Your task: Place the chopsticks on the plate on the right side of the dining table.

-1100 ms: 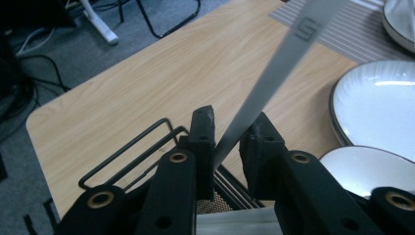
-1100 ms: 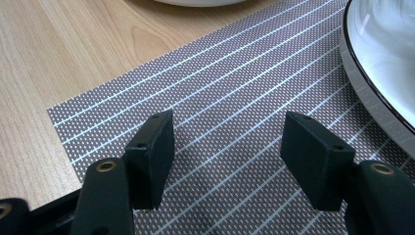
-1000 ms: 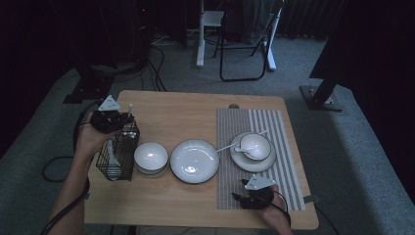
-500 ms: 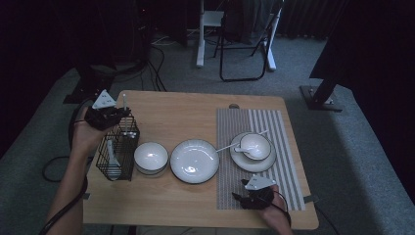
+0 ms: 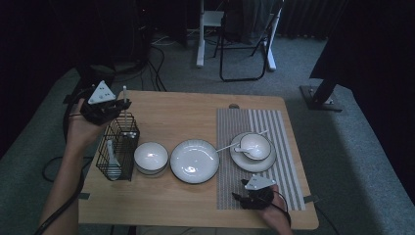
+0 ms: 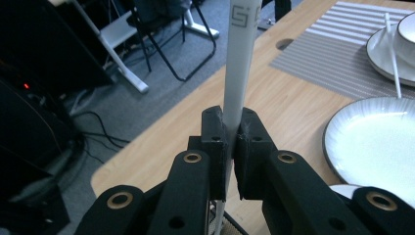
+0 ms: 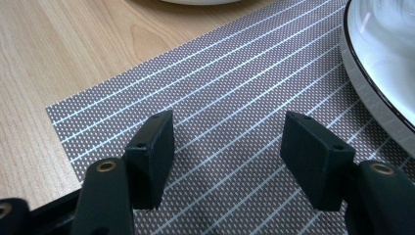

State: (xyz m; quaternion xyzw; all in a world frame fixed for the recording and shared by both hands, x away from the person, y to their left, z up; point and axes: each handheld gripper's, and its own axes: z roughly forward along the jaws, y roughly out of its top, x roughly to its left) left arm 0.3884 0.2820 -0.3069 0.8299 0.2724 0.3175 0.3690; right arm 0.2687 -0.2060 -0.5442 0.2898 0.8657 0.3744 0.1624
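High view puts the left gripper at the upper left of the frame, above the black wire basket at the table's left edge, with a thin white utensil handle standing upright between its jaws and running down into the basket. Left gripper view has the jaws clamped tight on that white handle, which rises to the top centre of the frame. At lower right in the high view, the right gripper rests on the striped placemat; right gripper view shows its jaws standing apart with nothing between them over the placemat, beside a white dish's rim.
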